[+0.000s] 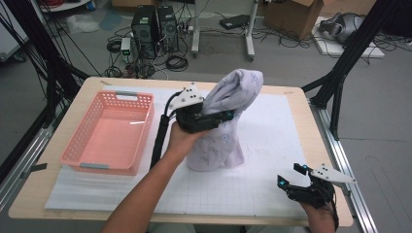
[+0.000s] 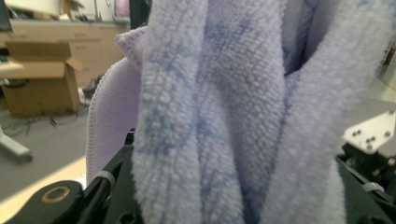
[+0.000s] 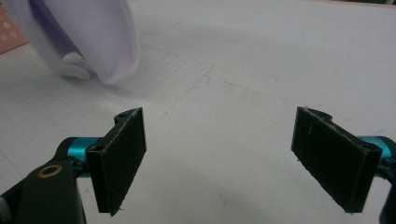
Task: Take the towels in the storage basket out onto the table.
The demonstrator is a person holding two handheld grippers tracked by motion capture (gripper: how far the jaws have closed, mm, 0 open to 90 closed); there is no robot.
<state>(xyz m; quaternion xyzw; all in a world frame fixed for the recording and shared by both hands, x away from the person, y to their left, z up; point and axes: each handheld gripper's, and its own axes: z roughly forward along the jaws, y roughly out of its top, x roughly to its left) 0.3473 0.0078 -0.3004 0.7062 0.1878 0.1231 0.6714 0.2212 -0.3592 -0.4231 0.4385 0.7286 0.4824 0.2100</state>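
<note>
while the left gripper (image 1: 221, 116) clamps a bunched fold of the lilac towel (image 1: 224, 121), the cloth hangs in a tall drape whose lower edge rests on the white gridded mat (image 1: 262, 160), just right of the pink basket (image 1: 109, 131). near the table's right front corner, the right gripper (image 1: 290, 175) sits with jaws spread wide, nothing between them.

High view looks down over the table (image 1: 272, 194); both gripper views sit close, apparently sharing the lilac towel (image 1: 226, 121).
</note>
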